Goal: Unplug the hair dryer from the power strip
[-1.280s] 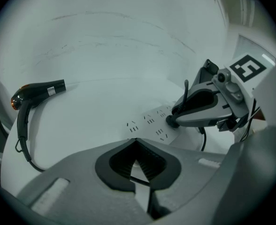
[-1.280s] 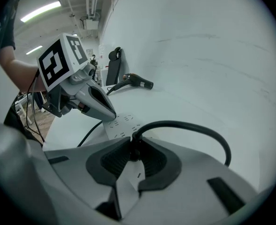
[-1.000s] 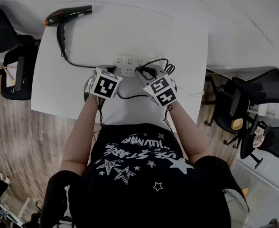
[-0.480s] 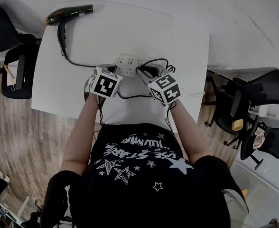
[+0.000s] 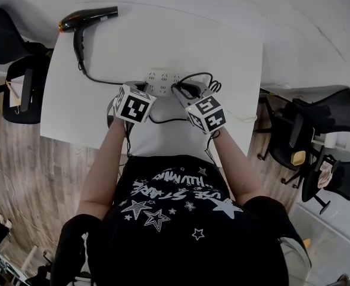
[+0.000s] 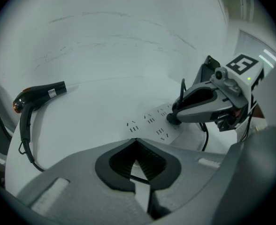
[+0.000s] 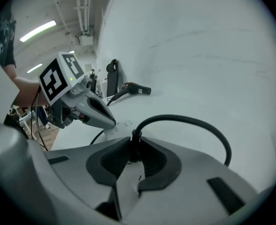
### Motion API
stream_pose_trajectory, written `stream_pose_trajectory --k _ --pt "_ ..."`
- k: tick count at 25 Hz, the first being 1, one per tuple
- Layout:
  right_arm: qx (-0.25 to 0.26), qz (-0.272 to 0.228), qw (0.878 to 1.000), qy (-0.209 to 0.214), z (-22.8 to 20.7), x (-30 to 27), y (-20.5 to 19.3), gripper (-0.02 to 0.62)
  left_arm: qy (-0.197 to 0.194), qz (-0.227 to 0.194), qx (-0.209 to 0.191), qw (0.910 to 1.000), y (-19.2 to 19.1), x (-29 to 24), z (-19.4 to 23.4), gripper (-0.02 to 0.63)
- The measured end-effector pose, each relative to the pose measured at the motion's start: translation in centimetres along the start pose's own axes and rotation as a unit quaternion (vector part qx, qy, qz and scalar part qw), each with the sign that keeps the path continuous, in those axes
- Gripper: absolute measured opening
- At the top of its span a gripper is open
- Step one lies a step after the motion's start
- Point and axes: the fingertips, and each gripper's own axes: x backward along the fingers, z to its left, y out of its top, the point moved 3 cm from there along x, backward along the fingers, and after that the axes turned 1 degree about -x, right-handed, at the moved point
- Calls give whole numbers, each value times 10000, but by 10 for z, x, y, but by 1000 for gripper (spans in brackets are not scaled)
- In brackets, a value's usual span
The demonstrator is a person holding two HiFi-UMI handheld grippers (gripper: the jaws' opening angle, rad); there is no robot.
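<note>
1. Nearest the camera on the near side of the power strip [image 5: 161, 81] is the person's black star-printed shirt [image 5: 175, 219]. Both bare forearms reach from it over the near edge of the white table [image 5: 222, 46].
2. The left gripper [image 6: 137, 142] comes at the power strip from its near left. Its jaws are clenched tip to tip with nothing clamped between them, and the tips sit at the strip's near left end. A thin black line of cable crosses under the jaws.
3. The right gripper [image 7: 134, 146] comes at the power strip from its near right. Its jaws are closed around the black plug [image 7: 136, 138], whose neck stands up between the two pads.
4. In the left gripper view the plug rests against the face of the power strip at its right end, touching it. Whether the pins are seated cannot be told.
5. The power strip lies flat on the table between the two grippers, with rows of empty sockets to the left of the plug.
6. From the plug, the black cord [image 7: 194, 121] arches up and curls just to the right of the power strip. Another stretch of it runs along the strip's near side.
7. Left of the power strip, the cord runs away across the table toward the far left.
8. The hair dryer [image 5: 86, 18] lies on its side well beyond the power strip, at the table's far left corner. It is black with an orange end, and its handle points back toward the strip.
9. Black office chairs [image 5: 309, 127] stand on the floor off the table's right side, well apart from the power strip, and more dark chairs stand off the left side.
</note>
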Motion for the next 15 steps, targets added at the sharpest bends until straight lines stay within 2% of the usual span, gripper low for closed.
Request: stream_pose_trajectory --k 2,6,10,15 --pt "39 6 10000 -55 1 1 -1 71 12 -6 -21 10000 -1 0 -1 8" --pt "657 -93 9976 -198 9 6 11 67 13 -15 -36 10000 -1 0 -1 8" --pt "749 -188 9969 -162 15 8 26 66 12 -46 -5 10000 -1 1 0 8" --pt "649 -121 9977 -167 15 12 23 67 -2 -43 -18 10000 -1 0 -2 8"
